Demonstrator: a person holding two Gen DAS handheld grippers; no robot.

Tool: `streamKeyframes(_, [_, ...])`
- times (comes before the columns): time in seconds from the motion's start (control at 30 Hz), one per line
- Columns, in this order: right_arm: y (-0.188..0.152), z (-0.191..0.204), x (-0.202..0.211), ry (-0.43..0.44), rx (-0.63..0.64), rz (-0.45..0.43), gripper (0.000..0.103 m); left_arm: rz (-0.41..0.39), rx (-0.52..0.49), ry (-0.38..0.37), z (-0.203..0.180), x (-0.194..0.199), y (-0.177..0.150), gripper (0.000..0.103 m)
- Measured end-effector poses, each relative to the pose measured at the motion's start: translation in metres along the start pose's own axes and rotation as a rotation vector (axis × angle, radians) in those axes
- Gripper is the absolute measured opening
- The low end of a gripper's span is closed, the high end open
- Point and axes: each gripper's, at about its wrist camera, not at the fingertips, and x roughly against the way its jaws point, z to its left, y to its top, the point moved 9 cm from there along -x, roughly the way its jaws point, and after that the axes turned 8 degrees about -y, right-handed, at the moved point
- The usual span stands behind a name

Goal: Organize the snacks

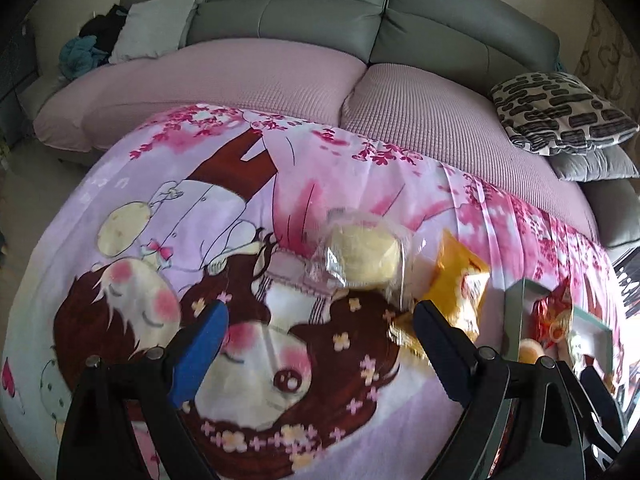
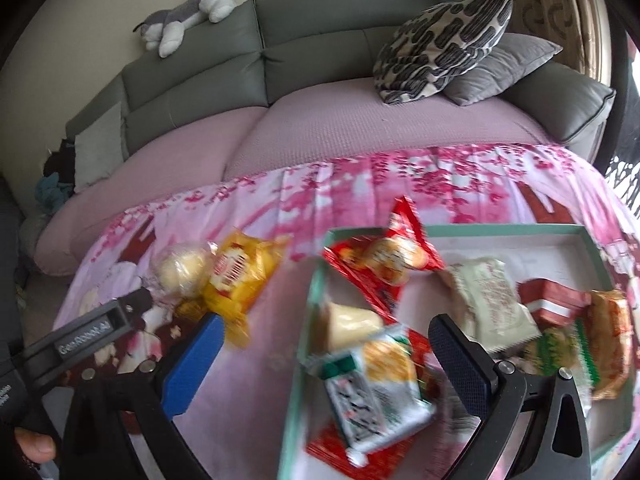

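On the far left of the table, the printed pink cloth point(image 1: 132, 208) lies bare, running flat out to its rounded edge where it drops toward the floor. This stretch carries no packets, so it is open room on that side. The left gripper point(image 1: 320, 316) hangs over the cloth with its jaws spread wide and nothing between them; only the cartoon print shows in the gap.

Just beyond its right finger lies a round pale bun in clear wrap point(image 1: 362, 256), and touching that on its right is a yellow snack bag point(image 1: 460, 280). Both rest on the cloth, near the far edge that meets the pink sofa seat point(image 1: 240, 72).

Further right stands the shallow teal-rimmed tray point(image 2: 316, 280), its left wall just beside the yellow bag with a narrow strip of bare cloth between them. A red packet point(image 2: 384, 256) leans over the tray's far left corner, partly past the rim. Inside lie a pale wedge-shaped piece point(image 2: 348, 320), a white and green packet point(image 2: 380, 384), a cream packet point(image 2: 488, 296), a small red box point(image 2: 554, 300) and an orange packet point(image 2: 612, 332) against the right wall. The middle back of the tray floor is uncovered.

The right gripper point(image 2: 324, 336) hovers over the tray's left wall, jaws wide apart and gripping nothing; the white and green packet lies below the gap, blurred.
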Motion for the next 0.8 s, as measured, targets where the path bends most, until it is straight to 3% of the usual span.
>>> streamKeyframes(0.17, [0.019, 0.024, -0.011, 0.032, 0.004, -0.006, 0.101, 0.031, 0.019, -0.075, -0.001, -0.018, 0.020, 0.094])
streamKeyframes(0.23, [0.022, 0.034, -0.018, 0.040, 0.025, 0.002, 0.094, 0.037, -0.008, -0.088, -0.003, -0.026, 0.028, 0.094])
streamKeyframes(0.47, [0.011, 0.074, -0.060, 0.085, 0.106, 0.098, 0.082, 0.109, -0.066, -0.150, -0.015, -0.056, 0.034, 0.091])
streamKeyframes(0.53, [0.008, 0.079, -0.069, 0.089, 0.108, 0.119, 0.081, 0.116, -0.066, -0.158, -0.016, -0.061, 0.034, 0.074])
streamKeyframes(0.8, [0.008, 0.076, -0.086, 0.053, 0.089, 0.147, 0.074, 0.107, -0.077, -0.184, -0.022, -0.065, 0.037, 0.058])
